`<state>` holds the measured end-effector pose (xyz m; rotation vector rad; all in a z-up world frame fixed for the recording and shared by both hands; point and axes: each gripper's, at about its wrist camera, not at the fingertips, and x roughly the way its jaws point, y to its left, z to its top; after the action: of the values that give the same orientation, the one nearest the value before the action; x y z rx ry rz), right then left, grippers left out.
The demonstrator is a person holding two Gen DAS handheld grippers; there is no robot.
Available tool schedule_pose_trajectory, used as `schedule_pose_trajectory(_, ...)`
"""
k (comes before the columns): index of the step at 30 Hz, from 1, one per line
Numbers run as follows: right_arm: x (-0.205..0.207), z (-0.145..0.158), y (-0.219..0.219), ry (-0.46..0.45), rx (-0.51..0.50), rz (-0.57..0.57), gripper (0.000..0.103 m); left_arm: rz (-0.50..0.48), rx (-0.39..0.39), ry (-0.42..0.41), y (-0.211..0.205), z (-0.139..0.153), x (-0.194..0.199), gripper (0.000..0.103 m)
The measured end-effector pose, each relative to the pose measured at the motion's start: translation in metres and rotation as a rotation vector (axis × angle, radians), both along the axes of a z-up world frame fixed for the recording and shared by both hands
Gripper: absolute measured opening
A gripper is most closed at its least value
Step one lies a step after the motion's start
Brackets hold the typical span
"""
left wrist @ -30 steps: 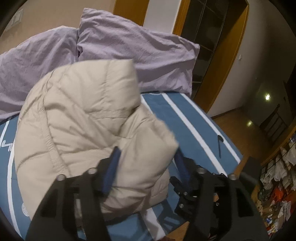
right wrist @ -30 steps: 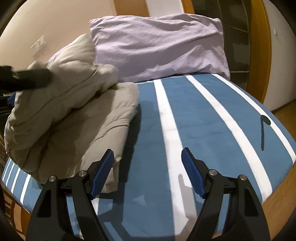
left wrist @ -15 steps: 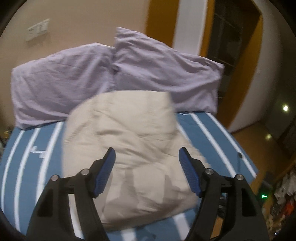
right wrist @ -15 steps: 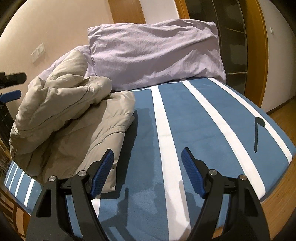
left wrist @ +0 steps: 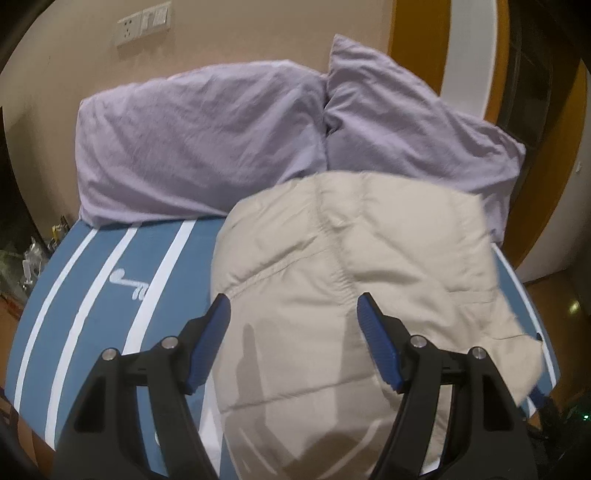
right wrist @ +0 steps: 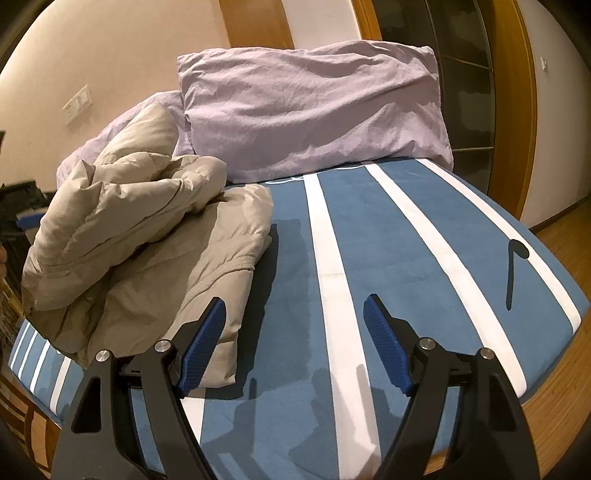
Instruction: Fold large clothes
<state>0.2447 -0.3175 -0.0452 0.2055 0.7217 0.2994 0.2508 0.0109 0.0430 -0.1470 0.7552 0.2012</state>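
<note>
Item one, beige puffer jacket (left wrist: 354, 295): lying folded in a bulky heap on the blue bedcover (left wrist: 166, 266) with white stripes, filling the centre and lower right of the left wrist view and sitting at the left of the right wrist view (right wrist: 147, 236), its upper layers rumpled and rising in a peak. Its far edge is lying just in front of the pillows. Item two, left gripper (left wrist: 293, 338): its jaws are standing spread apart at the bottom of its own frame, above the jacket, with nothing pressed between the blue pads (left wrist: 207, 343); they have just been opening, and the fabric is showing in the gap but not being pinched. Item three, right gripper (right wrist: 293, 343): its jaws are standing wide at the bottom of its frame, over bare bedcover (right wrist: 406, 258), empty; its left pad (right wrist: 201, 347) is showing in front of the jacket's near corner, contact not discernible. Item four, two lilac pillows (left wrist: 207, 144): leaning side by side against the beige wall (left wrist: 258, 33) across the upper half of the left wrist view. Item five, a wall switch plate (left wrist: 142, 24): sitting at the upper left. Item six, a small dark mark (right wrist: 515, 269): showing on the bedcover at the right of the right wrist view.
</note>
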Motion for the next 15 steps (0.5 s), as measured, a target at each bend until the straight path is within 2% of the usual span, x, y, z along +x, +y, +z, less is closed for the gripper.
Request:
schedule_pose_trajectory(2,0.001,0.002,-0.001,-0.004,-0.002,-0.001,0.078,0.001,0.001,0.003,0.0,-0.007,0.002,0.075)
schedule_pose_trajectory(7,0.003,0.014,-0.006,-0.023,0.005,-0.024,0.078,-0.051,-0.027,0.011,-0.009,-0.027,0.008,0.075)
schedule_pose_trajectory(15,0.005,0.049,-0.011,-0.078,0.05,-0.027,0.078,-0.137,-0.008,0.018,-0.04,-0.045,0.003,0.074)
